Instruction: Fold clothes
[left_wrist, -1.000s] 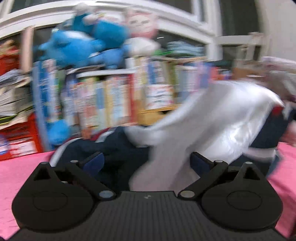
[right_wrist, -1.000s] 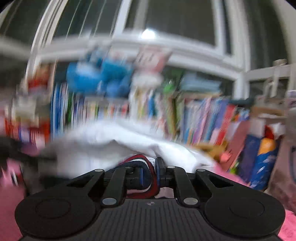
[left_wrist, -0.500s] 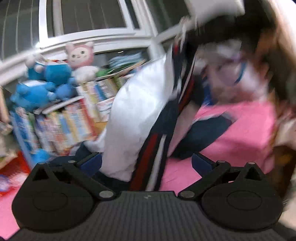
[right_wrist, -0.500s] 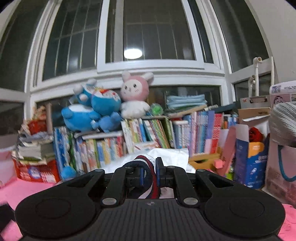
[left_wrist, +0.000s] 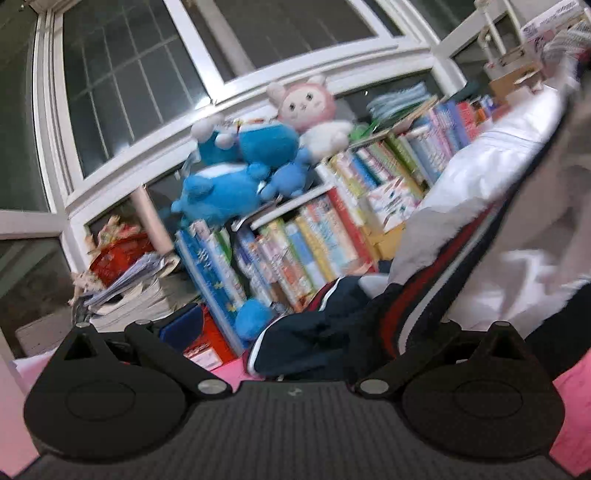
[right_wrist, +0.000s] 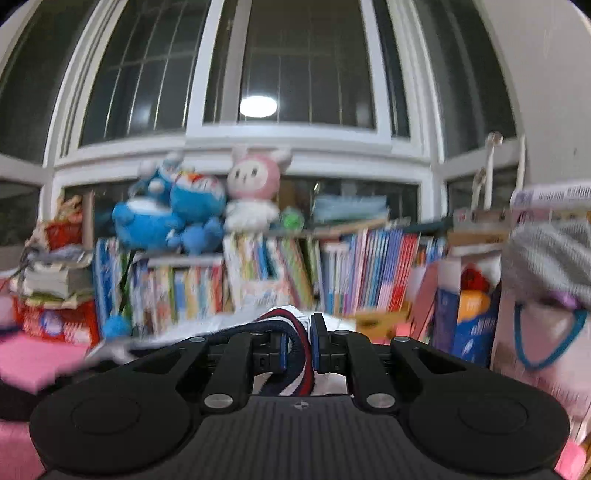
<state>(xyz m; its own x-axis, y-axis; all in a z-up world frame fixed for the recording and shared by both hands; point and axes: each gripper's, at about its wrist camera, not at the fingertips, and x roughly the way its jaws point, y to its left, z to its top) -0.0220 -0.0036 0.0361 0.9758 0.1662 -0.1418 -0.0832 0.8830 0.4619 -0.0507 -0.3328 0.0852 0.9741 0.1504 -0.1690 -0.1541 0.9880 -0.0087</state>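
Jacket — white and navy with red-and-white striped trim — hangs lifted at the right of the left wrist view, its dark lower part draping onto the pink surface. Right tool is clamped on the striped ribbed edge, pads pressed to the cloth. Left tool stands wide open, gripping nothing (right finger hidden behind fabric). Behind: bookshelf, blue plush toys, pink plush — slightly blurred.
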